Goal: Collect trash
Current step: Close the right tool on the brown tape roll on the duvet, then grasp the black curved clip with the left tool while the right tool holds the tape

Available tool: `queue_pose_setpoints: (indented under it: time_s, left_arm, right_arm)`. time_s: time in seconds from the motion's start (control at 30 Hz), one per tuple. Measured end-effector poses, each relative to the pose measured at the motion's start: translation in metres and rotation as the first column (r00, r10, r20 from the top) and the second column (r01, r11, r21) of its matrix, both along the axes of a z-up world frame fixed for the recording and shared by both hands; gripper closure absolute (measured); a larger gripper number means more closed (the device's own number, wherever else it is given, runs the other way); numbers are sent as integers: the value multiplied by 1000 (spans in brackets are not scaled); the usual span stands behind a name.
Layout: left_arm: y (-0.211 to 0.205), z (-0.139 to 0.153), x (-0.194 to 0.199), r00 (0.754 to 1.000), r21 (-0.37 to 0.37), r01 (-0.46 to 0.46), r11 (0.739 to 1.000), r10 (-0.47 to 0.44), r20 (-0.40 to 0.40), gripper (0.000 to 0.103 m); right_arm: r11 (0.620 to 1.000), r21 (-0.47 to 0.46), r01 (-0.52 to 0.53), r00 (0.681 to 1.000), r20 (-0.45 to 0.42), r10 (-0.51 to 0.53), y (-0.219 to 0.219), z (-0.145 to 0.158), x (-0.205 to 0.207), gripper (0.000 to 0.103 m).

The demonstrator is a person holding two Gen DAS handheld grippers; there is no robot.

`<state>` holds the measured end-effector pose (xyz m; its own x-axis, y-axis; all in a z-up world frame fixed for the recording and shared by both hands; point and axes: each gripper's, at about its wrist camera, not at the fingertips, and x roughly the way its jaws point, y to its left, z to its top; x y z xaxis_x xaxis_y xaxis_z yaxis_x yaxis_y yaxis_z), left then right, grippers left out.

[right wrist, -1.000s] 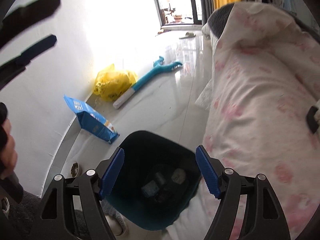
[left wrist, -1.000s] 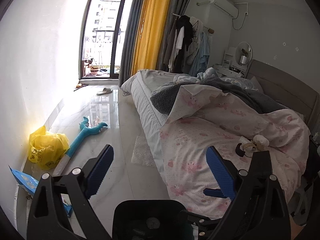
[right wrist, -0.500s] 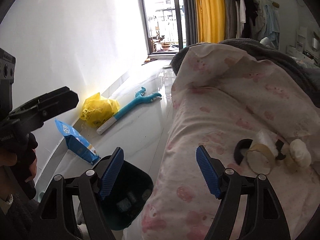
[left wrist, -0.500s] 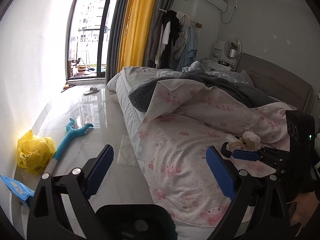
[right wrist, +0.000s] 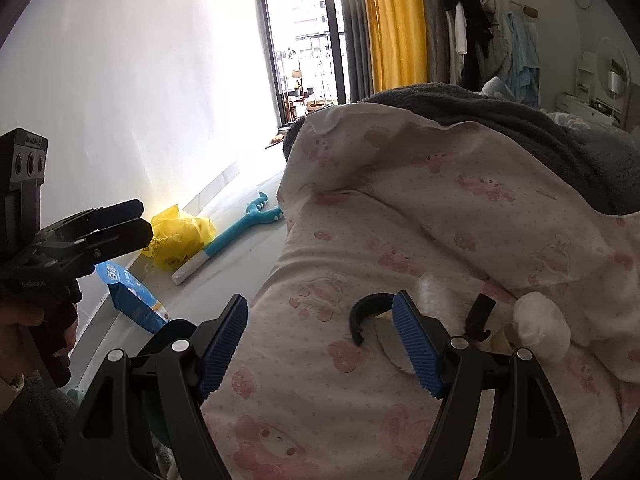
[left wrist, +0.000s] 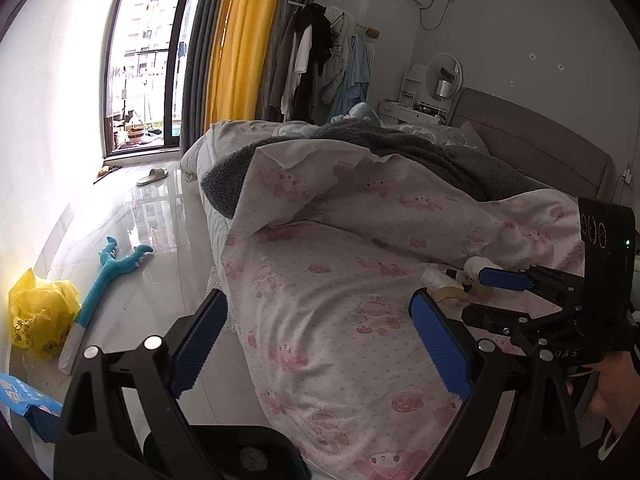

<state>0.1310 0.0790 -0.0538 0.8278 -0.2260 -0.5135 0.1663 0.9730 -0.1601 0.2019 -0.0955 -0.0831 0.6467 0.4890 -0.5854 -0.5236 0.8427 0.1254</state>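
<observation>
Since a second ago both grippers have swung away from the dark bin (left wrist: 224,452) on the floor and up over the bed, so the bin now shows only at the bottom edge of the left wrist view and the trash pile has come into reach of the right one. The right gripper (right wrist: 320,340) hangs over the pink-printed duvet (right wrist: 460,208) with its blue pads spread wide and nothing between them; its right finger stands just in front of the litter. That litter lies in a small cluster on the duvet: a black curved plastic piece (right wrist: 366,312), a clear crumpled wrapper (right wrist: 434,290), a roll of tape (right wrist: 390,350) partly hidden by the finger, and a white wad of tissue (right wrist: 542,326). The left gripper (left wrist: 316,344) is likewise wide open and empty, poised above the bed's near edge, where the duvet drops to the glossy tiled floor (left wrist: 160,272). The floor strip between bed and white wall is fairly open, holding a yellow plastic bag (left wrist: 42,316), a teal toy-handled tool (left wrist: 108,276) and a blue packet (left wrist: 24,398) against the wall. A grey blanket (left wrist: 420,156) covers the far bed, beyond which are yellow curtains (left wrist: 236,44) and a balcony door.
</observation>
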Motion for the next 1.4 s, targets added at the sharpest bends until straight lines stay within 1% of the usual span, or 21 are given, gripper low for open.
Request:
queue_pose_setpoints:
  time_s: [0.07,0.13,0.17,0.23,0.3,0.33,0.4,0.53,0.63,0.7,0.87,0.97,1.13,1.23,1.4]
  left_arm:
    - [-7,-3,8,1000,-6,12,1000,-12,-12,8]
    - [-14,-7,15,999,-10,25,1000,-26,-23,8]
    - [-19,-9,19,999,-8,35,999,-36,-28,8]
    - [-27,-12,25,998,-4,50,999,-51,-34,8]
    - [-34,-15,31,997,-11,69,998,-70,-43,8]
    - [-37,-17,34,996,-14,76,997,-77,-46,8]
    - [-42,-20,40,995,-16,87,996,-88,-53,8]
    - [-51,-26,50,991,-13,108,994,-108,-72,8]
    - [-56,-30,55,989,-10,121,993,-122,-82,8]
    - [-58,-33,58,987,-13,129,992,-130,-91,8]
    - [-64,-37,64,983,-16,148,989,-149,-105,8]
    - [-67,-39,67,982,-21,155,988,-156,-110,8]
    - [-72,-42,71,979,-29,164,986,-166,-118,8]
    - [-77,-45,72,976,-24,175,984,-177,-126,8]
    - [-83,-48,72,973,-16,191,981,-192,-131,8]
  right_arm:
    - [1000,-3,-17,1000,-9,17,-7,-4,5,27]
    - [1000,-8,-27,999,-19,26,-14,-8,11,29]
    - [1000,-2,-30,999,-21,30,-17,-10,13,31]
    - [999,29,-40,999,-21,41,-24,-11,17,31]
    - [998,41,-47,998,-28,48,-28,-12,23,35]
    - [998,39,-51,998,-32,52,-28,-14,26,35]
    - [997,38,-64,997,-45,66,-29,-17,31,41]
    - [996,19,-89,994,-62,91,-27,-23,39,46]
    - [996,18,-92,993,-71,93,-28,-27,45,47]
    - [995,14,-99,992,-75,100,-28,-29,47,51]
    - [995,-7,-100,991,-88,99,-31,-35,51,56]
    - [995,-12,-102,990,-100,101,-32,-40,53,62]
    - [992,-33,-123,986,-114,118,-28,-46,53,69]
    - [992,-35,-122,987,-109,117,-28,-45,52,82]
    - [993,-43,-109,989,-107,104,-32,-43,52,82]
